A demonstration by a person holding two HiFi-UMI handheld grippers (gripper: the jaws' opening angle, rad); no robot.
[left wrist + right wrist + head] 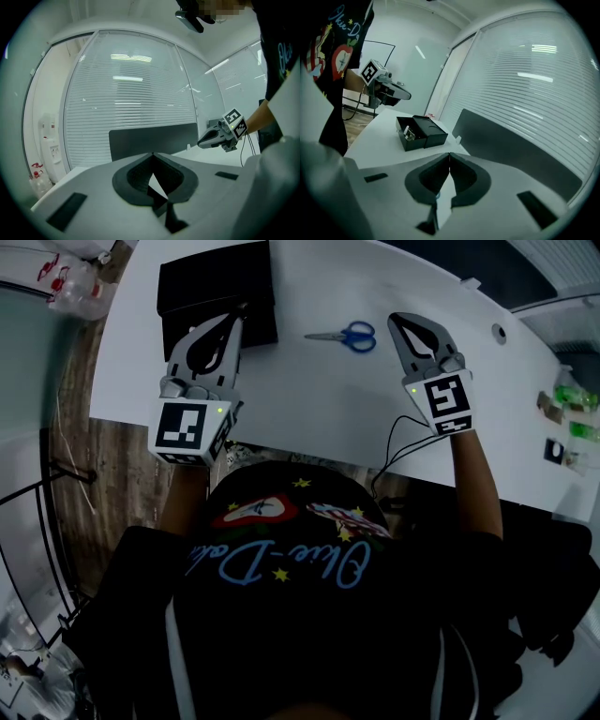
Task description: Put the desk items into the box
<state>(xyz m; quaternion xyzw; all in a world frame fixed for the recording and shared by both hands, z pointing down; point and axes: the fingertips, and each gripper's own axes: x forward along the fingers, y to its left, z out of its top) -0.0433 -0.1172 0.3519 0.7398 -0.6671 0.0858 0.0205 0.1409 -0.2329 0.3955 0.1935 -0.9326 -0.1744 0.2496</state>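
Seen from above, a person in a black printed shirt stands at a white bench [309, 390], holding a tool in each hand.

A black box [214, 285] sits at 11 o'clock on the bench. The right tool's camera shows this box [421, 131] with its lid folded back and a few small pale things in the open half, too small to identify.

Blue-handled scissors [345, 336] lie flat on the bench at 12 o'clock, between the two tools and well apart from the box. Their blades point toward 9 o'clock.

The left tool [241, 313] overlaps the box's 3 o'clock edge, though whether it touches the box cannot be told. In its own camera the left tool [152, 153] is clenched, tips together, with nothing between them. From the right tool's camera the left tool [407, 96] appears raised in the air at 10 o'clock.

The right tool [392, 318] is just past the scissors at 1 o'clock, not touching them. Its own camera shows the right tool [449, 154] clenched too and empty. A thin cable [394, 442] trails from it over the near edge of the bench.

A dark panel [154, 136] stands along the far edge of the bench, with slatted blinds [131, 93] behind it. Wooden floor [103, 474] shows at 9 o'clock.
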